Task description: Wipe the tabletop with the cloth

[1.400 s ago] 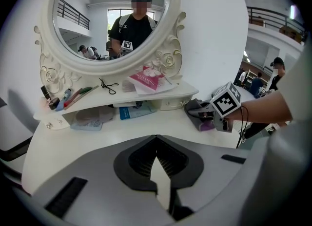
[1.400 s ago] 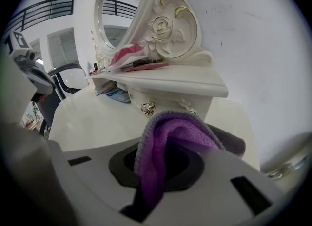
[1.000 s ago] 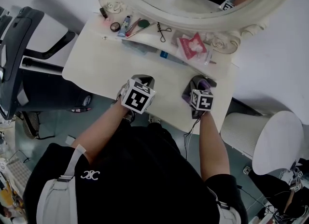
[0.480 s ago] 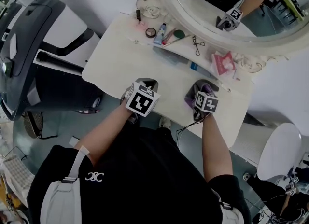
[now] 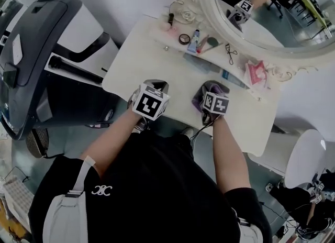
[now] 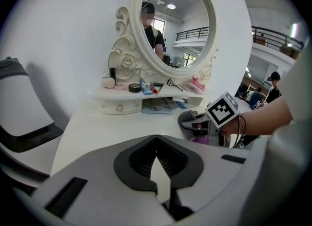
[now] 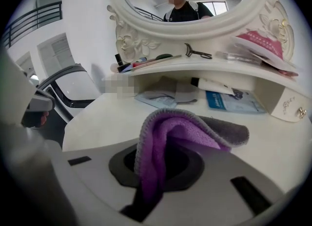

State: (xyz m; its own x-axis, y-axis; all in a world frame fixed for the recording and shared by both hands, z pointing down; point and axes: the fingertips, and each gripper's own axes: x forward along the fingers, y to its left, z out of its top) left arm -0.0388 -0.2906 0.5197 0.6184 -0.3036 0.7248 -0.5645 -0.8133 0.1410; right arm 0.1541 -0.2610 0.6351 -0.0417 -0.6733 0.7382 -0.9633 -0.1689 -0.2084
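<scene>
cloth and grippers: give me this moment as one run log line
right gripper: shut on purple cloth | left gripper: shut, empty | both: at tabletop near edge

Cloth [image 7: 180, 135] is purple on one face, grey on the other, with a grey stitched edge. It's folded over on itself and pinched in the right gripper [image 7: 152, 183], loose end flopping forward and right onto the tabletop [image 7: 102, 118]. Tabletop [image 5: 157, 69] is white, smooth and glossy, and from above the cloth [image 5: 199, 99] bunches at its near edge, right of middle
</scene>
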